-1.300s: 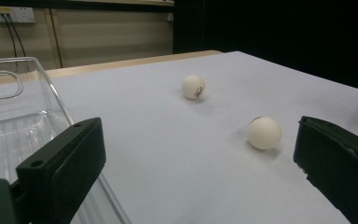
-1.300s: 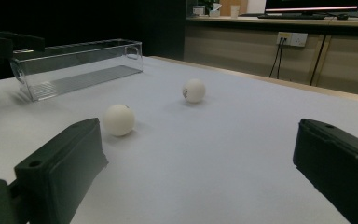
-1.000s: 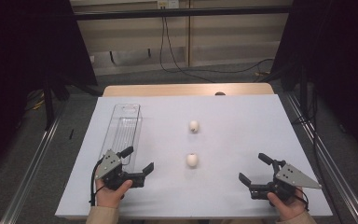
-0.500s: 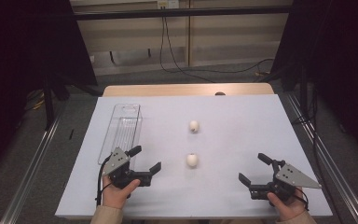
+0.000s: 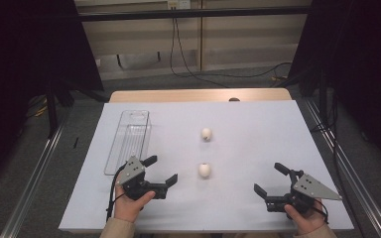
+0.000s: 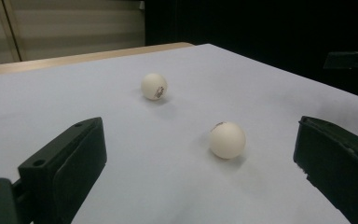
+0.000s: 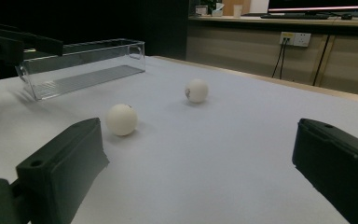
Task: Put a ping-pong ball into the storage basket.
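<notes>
High view: clear tray empty; both balls on desk right of tray. Left gripper wide, nearing near ball; right gripper wide, idle. Far ball untouched.

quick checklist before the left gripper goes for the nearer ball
1. Left gripper jaws open wide: ok.
2. Nearer ball lies free on the table, apart from the farther ball: ok.
3. Path from left gripper to nearer ball unobstructed: ok.
4. Right gripper open and well off to the side: ok.
5. Clear tray upright with nothing in it: ok.
6. Ball will stay put when touched: cannot tell; it is round and may roll.
</notes>
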The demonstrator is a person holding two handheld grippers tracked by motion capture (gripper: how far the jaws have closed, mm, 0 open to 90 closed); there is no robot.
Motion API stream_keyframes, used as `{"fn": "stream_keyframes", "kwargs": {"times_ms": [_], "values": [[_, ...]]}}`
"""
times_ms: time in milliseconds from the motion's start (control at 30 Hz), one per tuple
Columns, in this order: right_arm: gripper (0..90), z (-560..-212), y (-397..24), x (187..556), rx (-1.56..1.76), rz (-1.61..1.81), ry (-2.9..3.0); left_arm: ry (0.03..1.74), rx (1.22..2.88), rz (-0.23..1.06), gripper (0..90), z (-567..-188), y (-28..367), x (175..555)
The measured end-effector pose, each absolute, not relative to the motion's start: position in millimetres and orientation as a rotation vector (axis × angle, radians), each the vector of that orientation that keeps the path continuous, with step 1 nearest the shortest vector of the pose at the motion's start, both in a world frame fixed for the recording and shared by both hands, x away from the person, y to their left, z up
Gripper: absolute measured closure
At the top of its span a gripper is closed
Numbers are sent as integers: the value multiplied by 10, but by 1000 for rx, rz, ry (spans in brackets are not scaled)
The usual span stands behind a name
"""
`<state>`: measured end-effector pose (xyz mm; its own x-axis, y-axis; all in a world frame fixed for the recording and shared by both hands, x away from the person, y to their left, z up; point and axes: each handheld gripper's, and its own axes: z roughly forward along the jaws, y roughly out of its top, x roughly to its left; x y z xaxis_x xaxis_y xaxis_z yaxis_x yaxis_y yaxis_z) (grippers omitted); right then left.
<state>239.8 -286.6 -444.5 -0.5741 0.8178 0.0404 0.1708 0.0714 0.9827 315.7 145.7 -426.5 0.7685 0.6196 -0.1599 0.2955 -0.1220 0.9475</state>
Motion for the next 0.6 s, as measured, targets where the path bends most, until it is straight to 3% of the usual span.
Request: {"fn": "stream_keyframes", "kwargs": {"times_ms": [600], "values": [[18,-4441,-2869,2398,979,1542,1805,692,1752,307,26,-4274,1341,3174]]}}
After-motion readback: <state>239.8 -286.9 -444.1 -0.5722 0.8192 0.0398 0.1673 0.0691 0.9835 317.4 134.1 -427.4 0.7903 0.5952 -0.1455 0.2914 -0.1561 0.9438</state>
